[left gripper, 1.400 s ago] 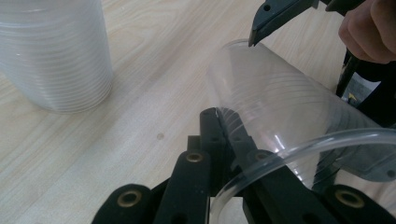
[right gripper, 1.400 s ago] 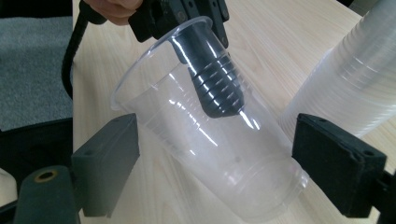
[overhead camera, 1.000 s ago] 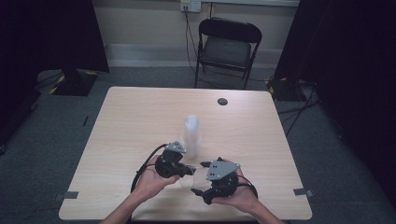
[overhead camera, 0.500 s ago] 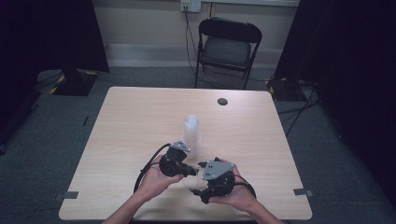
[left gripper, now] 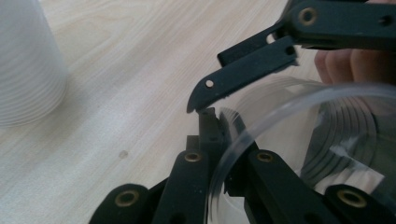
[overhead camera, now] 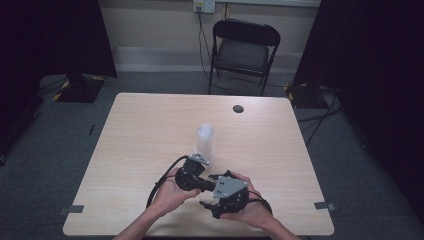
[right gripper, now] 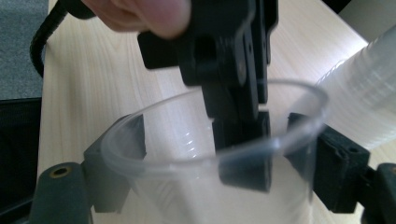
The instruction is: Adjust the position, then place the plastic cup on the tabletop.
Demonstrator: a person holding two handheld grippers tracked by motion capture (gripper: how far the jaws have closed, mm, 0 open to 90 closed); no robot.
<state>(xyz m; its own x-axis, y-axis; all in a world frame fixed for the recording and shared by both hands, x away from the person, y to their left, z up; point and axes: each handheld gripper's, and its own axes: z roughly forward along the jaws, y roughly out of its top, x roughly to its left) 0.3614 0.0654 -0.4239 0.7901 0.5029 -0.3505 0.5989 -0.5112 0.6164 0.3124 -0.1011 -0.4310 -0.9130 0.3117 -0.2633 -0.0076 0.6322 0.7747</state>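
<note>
The right gripper (overhead camera: 216,207) is closed around a clear plastic cup (right gripper: 210,154), one jaw on each side of the cup wall just below the rim, at the near edge of the desk (overhead camera: 135,130). The left gripper (overhead camera: 206,184) is closed on the rim of the same cup, pinching the wall with one jaw inside and one outside, as the right gripper view shows it. The cup lies directly between the two grippers, its mouth turned toward the left gripper and its long axis running from one gripper to the other; any separating pull will likely follow that axis. Whether the cup is single or nested with a second one cannot be determined; its base is cut off. Just beyond the grippers, a stack of cups (overhead camera: 205,142) stands upright. Farther off, a round dark grommet (overhead camera: 238,108) sits near the far edge, and a folding chair (overhead camera: 242,50) stands behind the desk.
</note>
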